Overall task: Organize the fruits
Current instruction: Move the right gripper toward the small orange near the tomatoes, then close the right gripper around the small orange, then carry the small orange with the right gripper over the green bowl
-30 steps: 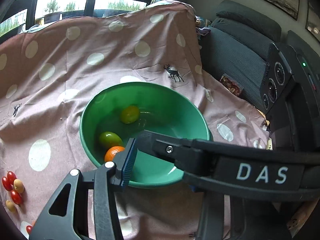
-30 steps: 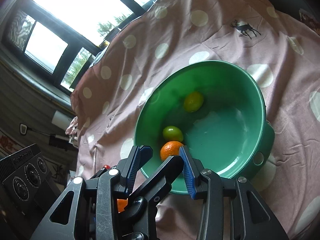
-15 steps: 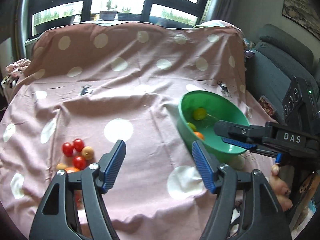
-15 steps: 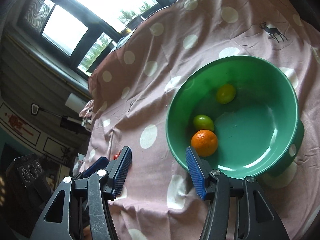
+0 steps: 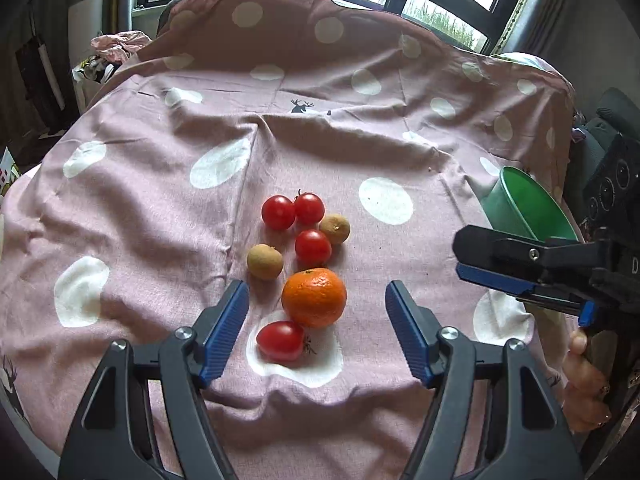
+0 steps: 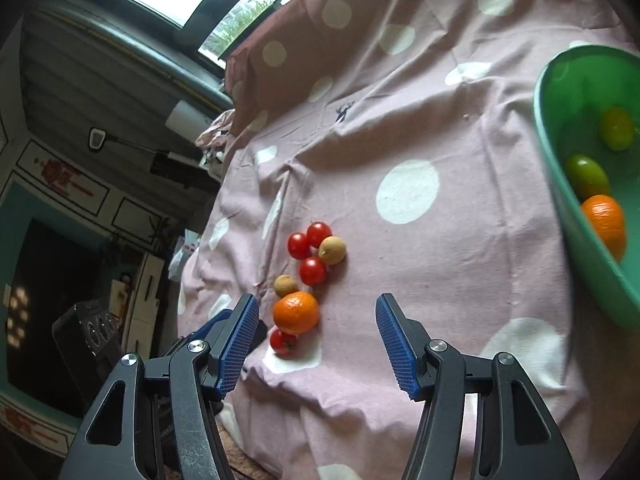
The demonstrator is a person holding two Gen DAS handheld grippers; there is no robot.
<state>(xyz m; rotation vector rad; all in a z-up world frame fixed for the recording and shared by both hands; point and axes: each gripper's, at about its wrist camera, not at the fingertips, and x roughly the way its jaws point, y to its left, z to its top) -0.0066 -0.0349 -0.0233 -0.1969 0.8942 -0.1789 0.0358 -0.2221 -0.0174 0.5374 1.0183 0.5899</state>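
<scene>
Orange mandarin (image 5: 314,297) lies between the open left tool (image 5: 316,330) tips, seemingly untouched.

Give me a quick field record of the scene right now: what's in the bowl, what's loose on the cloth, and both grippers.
bowl: holds one orange and two green fruits
cloth: one orange, four tomatoes, two small brown fruits, clustered
left gripper: open, empty, loose orange just ahead between its fingers
right gripper: jaws opening, empty, facing the cluster
</scene>
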